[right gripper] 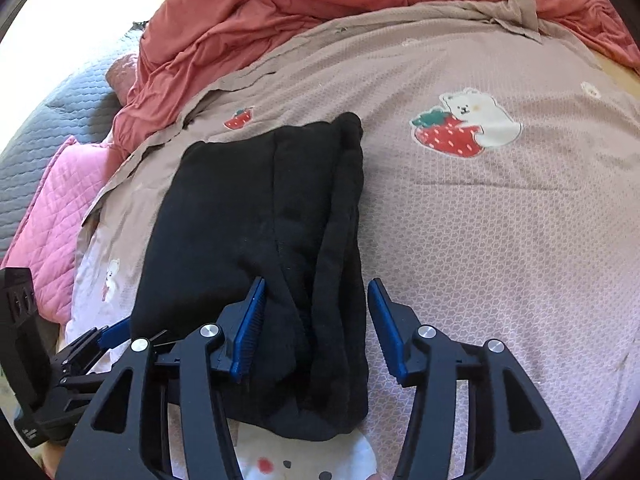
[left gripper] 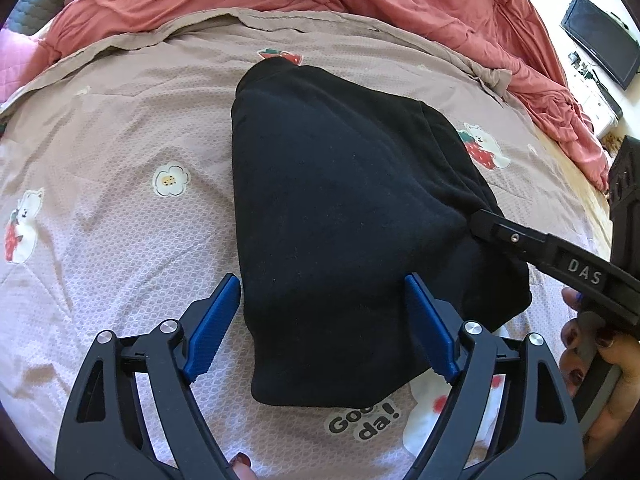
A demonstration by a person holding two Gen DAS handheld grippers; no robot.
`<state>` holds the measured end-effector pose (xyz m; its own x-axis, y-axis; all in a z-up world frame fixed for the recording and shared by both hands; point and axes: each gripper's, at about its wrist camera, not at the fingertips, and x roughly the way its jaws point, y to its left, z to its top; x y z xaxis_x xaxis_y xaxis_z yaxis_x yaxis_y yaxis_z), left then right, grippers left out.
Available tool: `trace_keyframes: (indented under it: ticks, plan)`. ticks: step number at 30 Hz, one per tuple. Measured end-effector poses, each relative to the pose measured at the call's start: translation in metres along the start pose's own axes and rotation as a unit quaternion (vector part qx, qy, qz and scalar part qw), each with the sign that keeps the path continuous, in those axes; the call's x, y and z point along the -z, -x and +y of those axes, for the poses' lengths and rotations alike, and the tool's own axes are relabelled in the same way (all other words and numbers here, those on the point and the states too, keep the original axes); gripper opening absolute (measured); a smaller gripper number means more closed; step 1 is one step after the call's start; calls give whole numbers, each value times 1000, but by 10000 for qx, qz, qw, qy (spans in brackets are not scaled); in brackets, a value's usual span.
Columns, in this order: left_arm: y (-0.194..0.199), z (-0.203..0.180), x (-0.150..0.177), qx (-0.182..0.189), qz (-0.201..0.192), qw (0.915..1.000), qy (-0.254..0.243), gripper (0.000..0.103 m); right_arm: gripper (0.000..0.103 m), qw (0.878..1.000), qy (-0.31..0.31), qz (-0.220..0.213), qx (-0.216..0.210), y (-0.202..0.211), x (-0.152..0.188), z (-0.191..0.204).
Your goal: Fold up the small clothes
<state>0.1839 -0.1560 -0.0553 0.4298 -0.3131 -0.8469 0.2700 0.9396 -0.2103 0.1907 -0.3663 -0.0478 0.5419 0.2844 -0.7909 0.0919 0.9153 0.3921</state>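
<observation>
Nearest us, our left claw (left gripper: 322,320) stands wide apart over the near end of the black garment (left gripper: 340,184), gripping nothing. Our right claw (right gripper: 316,328) straddles its right edge, half open, pads off the cloth. It's folded on the bed (right gripper: 500,216): soft, thick, floppy, so we'd pinch through the stacked layers at near corners.

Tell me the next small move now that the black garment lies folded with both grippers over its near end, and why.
Probably lift both grippers clear. The black garment already lies folded on the printed blanket; the left gripper and right gripper stand open astride its near edge, pads not pressing. Backing off should leave the fold undisturbed.
</observation>
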Motion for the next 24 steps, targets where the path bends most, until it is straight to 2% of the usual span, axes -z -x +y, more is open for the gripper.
trace_keyframes:
  ticks: [8, 13, 17, 20, 24]
  plan:
    - [12, 5, 4, -50, -75, 10000, -8, 75, 50, 9991, 378, -163, -81, 24, 6, 13]
    - [17, 12, 11, -59, -79, 9999, 20, 75, 50, 9952, 934, -282, -48, 36, 18, 33]
    - [16, 17, 18, -46, -23, 10000, 78, 75, 48, 9915, 1283, -37, 212, 24, 28, 43]
    - [12, 20, 21, -35, 10, 9999, 136, 77, 47, 9875, 1362, 251, 749, 6, 32, 37]
    - [12, 20, 23, -25, -8, 9999, 129, 78, 49, 9894, 1239, 297, 702, 0, 33, 32]
